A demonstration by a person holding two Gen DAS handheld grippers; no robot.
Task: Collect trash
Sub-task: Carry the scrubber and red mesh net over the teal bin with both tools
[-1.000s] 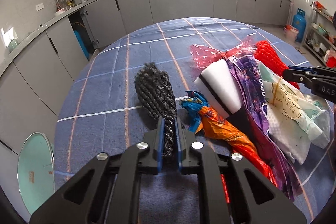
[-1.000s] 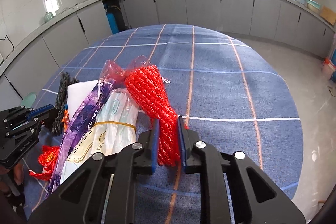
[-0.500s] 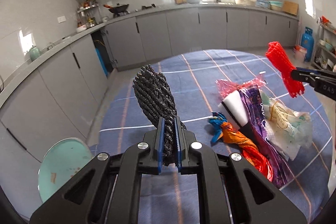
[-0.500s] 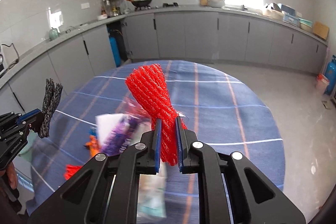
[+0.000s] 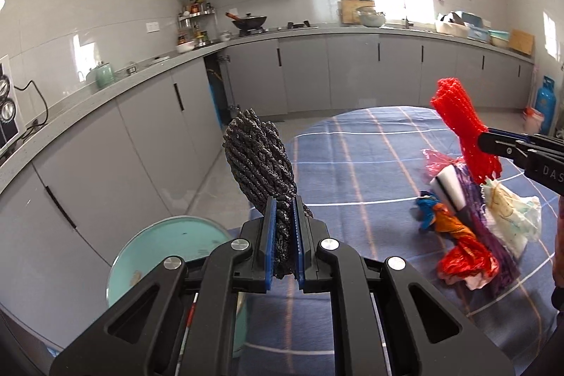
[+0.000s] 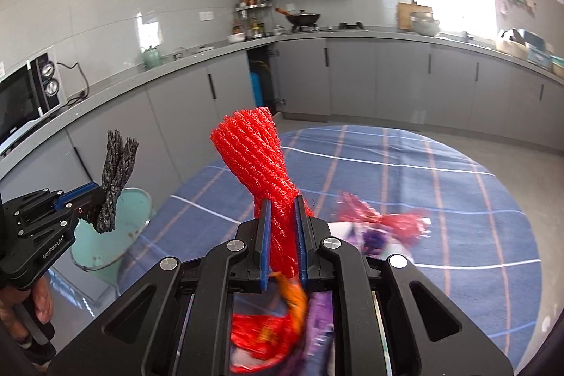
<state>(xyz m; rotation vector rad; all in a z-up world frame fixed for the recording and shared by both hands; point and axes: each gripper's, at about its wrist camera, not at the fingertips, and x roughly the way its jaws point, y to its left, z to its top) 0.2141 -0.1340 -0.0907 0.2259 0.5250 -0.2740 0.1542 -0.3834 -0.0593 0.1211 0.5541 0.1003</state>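
Note:
My left gripper (image 5: pixel 282 217) is shut on a bundle of black foam netting (image 5: pixel 259 157) and holds it up above the table's left edge. From the right wrist view the same black netting (image 6: pixel 114 178) shows at the left in that gripper (image 6: pixel 95 199). My right gripper (image 6: pixel 283 217) is shut on a bundle of red foam netting (image 6: pixel 252 157), lifted over the table; this red netting (image 5: pixel 461 136) also appears at the right of the left wrist view. A pile of wrappers and plastic bags (image 5: pixel 472 228) lies on the blue checked tablecloth (image 5: pixel 352 171).
A round pale-green bin (image 5: pixel 158 249) stands on the floor beside the table's left edge, below the black bundle. Grey cabinets and a worktop (image 5: pixel 317 34) run along the walls behind. A blue gas cylinder (image 5: pixel 545 103) stands at the far right. A hand (image 6: pixel 38 298) grips the left tool's handle.
Both grippers have risen off the table with their netting bundles and tilted upward. The view has swung left, so the pile now lies lower and the green bin is nearer.

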